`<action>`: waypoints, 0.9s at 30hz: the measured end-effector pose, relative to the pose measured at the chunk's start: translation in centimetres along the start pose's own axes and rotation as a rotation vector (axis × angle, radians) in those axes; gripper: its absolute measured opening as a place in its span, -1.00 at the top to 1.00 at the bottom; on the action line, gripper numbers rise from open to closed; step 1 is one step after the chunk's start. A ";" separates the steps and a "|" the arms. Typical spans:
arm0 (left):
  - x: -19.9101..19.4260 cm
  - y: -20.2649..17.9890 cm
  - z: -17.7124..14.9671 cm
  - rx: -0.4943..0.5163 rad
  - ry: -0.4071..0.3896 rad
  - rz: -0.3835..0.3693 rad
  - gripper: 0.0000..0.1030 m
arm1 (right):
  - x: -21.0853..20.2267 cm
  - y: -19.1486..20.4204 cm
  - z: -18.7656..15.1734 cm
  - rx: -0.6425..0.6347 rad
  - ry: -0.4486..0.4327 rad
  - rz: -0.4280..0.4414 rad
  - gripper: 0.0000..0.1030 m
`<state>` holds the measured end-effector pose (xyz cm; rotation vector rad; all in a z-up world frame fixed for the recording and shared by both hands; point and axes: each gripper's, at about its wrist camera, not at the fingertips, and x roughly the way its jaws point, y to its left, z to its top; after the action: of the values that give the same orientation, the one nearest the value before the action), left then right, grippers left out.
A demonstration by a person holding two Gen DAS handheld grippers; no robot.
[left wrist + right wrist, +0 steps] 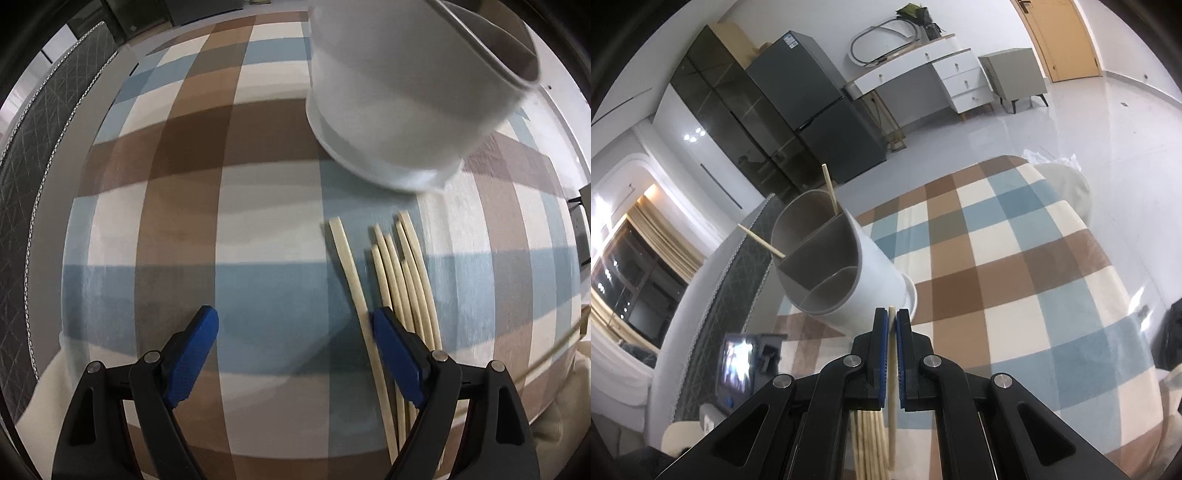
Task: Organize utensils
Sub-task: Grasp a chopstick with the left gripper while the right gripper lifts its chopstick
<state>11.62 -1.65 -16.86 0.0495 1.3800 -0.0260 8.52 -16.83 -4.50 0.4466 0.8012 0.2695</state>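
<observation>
A white utensil holder (388, 96) with a brown divided inside stands on the checked tablecloth (221, 221); in the right wrist view the holder (846, 273) has two chopsticks (830, 189) leaning in its far compartment. Several pale chopsticks (402, 273) lie on the cloth in front of the holder. My left gripper (295, 325) is open and empty, just above the cloth, its right finger over the chopsticks' near ends. My right gripper (892, 321) is shut on a single chopstick (892, 369), held above the cloth just in front of the holder's base.
A quilted dark chair back (26, 192) stands at the table's left edge. Loose chopsticks (868, 439) show below my right gripper. A fridge (820, 110), a white desk (923, 70) and a door (1063, 37) stand across the room.
</observation>
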 end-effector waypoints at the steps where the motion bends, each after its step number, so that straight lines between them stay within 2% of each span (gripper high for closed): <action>1: 0.1 0.1 0.5 -0.002 0.000 0.003 -0.57 | 0.0 0.0 0.1 0.001 -0.002 0.002 0.93; 6: 0.4 0.1 2.0 0.001 -0.006 0.020 -0.50 | 0.2 -0.3 0.3 0.025 0.003 0.015 0.93; 9: 0.5 0.3 2.6 -0.012 -0.025 0.006 -0.28 | 0.3 -0.3 0.4 0.030 0.006 0.021 0.93; 11: 0.5 0.3 2.7 -0.026 -0.034 -0.036 0.15 | 0.3 -0.2 0.5 0.028 0.004 0.025 0.93; 12: 0.1 0.6 3.1 -0.029 -0.040 -0.042 0.25 | 0.3 -0.2 0.6 0.027 0.003 0.027 0.93; 14: -0.1 0.6 3.0 -0.021 -0.054 -0.052 0.75 | 0.3 -0.2 0.6 0.027 0.000 0.028 0.93; 16: 0.0 0.6 3.2 -0.020 -0.057 -0.071 0.94 | 0.3 -0.2 0.6 0.027 0.001 0.027 0.93; 18: 0.0 0.8 3.4 -0.041 -0.071 -0.112 0.95 | 0.2 -0.1 0.7 0.023 0.001 0.026 0.93; 21: -1.8 1.2 3.2 -0.042 -0.158 -0.160 0.96 | -0.2 0.3 0.6 -0.004 -0.010 0.019 0.93; 25: -6.2 2.0 1.4 -0.008 -0.358 -0.210 0.96 | -0.9 1.3 0.0 -0.061 -0.037 0.014 0.93; 27: -7.9 2.0 0.5 0.008 -0.424 -0.229 0.96 | -1.2 2.1 -0.5 -0.098 -0.047 0.009 0.93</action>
<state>10.71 0.28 -8.97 -0.1037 0.9554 -0.2216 7.20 -15.33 -3.02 0.3631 0.7371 0.3043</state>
